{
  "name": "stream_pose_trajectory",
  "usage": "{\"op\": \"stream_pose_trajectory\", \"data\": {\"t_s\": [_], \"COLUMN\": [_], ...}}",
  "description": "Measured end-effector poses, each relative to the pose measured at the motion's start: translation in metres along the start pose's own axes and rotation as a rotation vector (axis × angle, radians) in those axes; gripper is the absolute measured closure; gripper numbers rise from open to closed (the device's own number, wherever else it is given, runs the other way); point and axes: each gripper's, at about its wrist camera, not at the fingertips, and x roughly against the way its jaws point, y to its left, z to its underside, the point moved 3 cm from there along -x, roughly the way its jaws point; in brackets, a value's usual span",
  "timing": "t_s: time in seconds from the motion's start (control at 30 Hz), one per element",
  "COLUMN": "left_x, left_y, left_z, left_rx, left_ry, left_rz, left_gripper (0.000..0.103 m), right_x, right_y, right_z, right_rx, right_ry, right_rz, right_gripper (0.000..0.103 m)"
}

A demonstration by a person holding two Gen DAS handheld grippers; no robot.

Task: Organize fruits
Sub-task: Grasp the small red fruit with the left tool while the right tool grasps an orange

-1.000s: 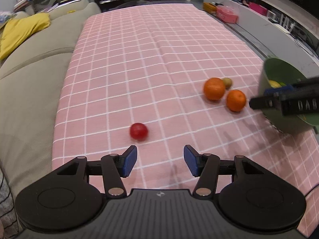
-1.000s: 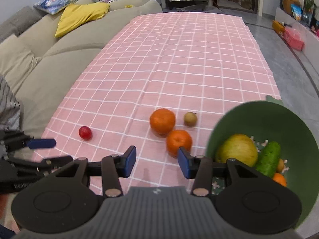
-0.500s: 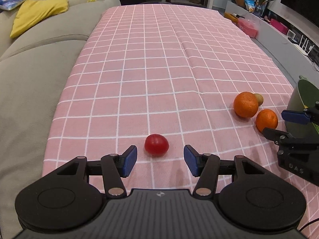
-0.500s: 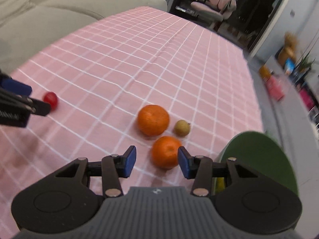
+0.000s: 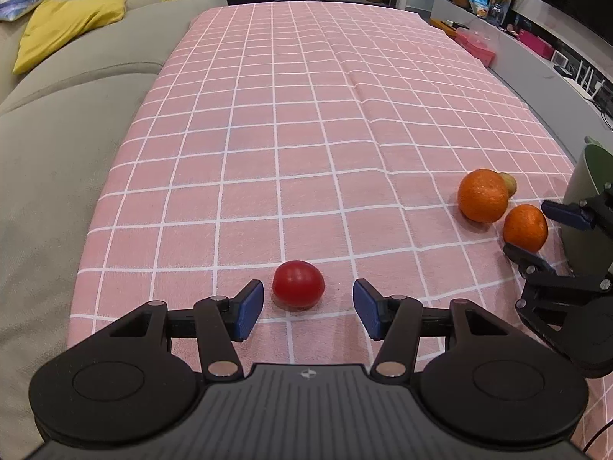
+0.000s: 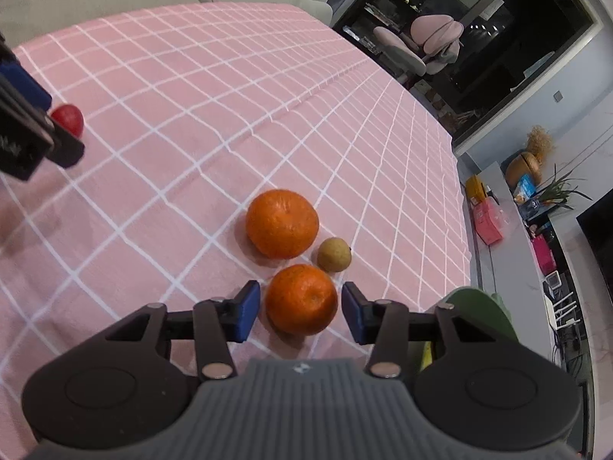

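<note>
A small red tomato (image 5: 298, 284) lies on the pink checked cloth, just ahead of and between the open blue pads of my left gripper (image 5: 308, 308); it also shows in the right wrist view (image 6: 69, 119). My right gripper (image 6: 301, 311) is open with the smaller orange (image 6: 301, 299) between its pads, not clamped. A larger orange (image 6: 282, 223) and a small brown fruit (image 6: 334, 255) lie just beyond. The green bowl (image 6: 479, 306) stands to the right, mostly hidden. In the left wrist view the right gripper (image 5: 544, 230) brackets the smaller orange (image 5: 525, 227).
A beige sofa (image 5: 57, 145) with a yellow cushion (image 5: 65, 27) runs along the table's left edge. A low grey shelf with a pink box (image 6: 486, 222) and a plant stands to the right. A pink chair (image 6: 425, 44) stands beyond the far end.
Both grippers have moved forward and down. The tomato now sits between the left pads and the smaller orange between the right pads. The right view has swung away from the bowl.
</note>
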Motion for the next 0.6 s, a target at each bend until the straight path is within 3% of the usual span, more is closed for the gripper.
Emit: {"op": "stream_pose_trajectory", "data": {"t_s": [0.2,0.4,0.6], "left_x": [-0.001,-0.0058,-0.0047], "left_y": [0.0013,-0.0003,0.0019], "left_z": [-0.0009,0.0022,0.0004], "left_rx": [0.004,-0.012,-0.006], "left_ry": [-0.016,-0.01,-0.011], "left_rz": [0.005,0.005,0.009], "left_gripper": [0.039,0.059,0.066], "right_x": [-0.0069,-0.0083,-0.0066], "right_y": [0.0,-0.0009,-0.0016], "right_z": [0.0009,-0.0004,-0.0006], "right_rx": [-0.001,-0.004,-0.009], "right_ry": [0.004,0.007,0.008], "right_rz": [0.012,0.015,0.006], "right_gripper": [0.06,0.062,0.063]}}
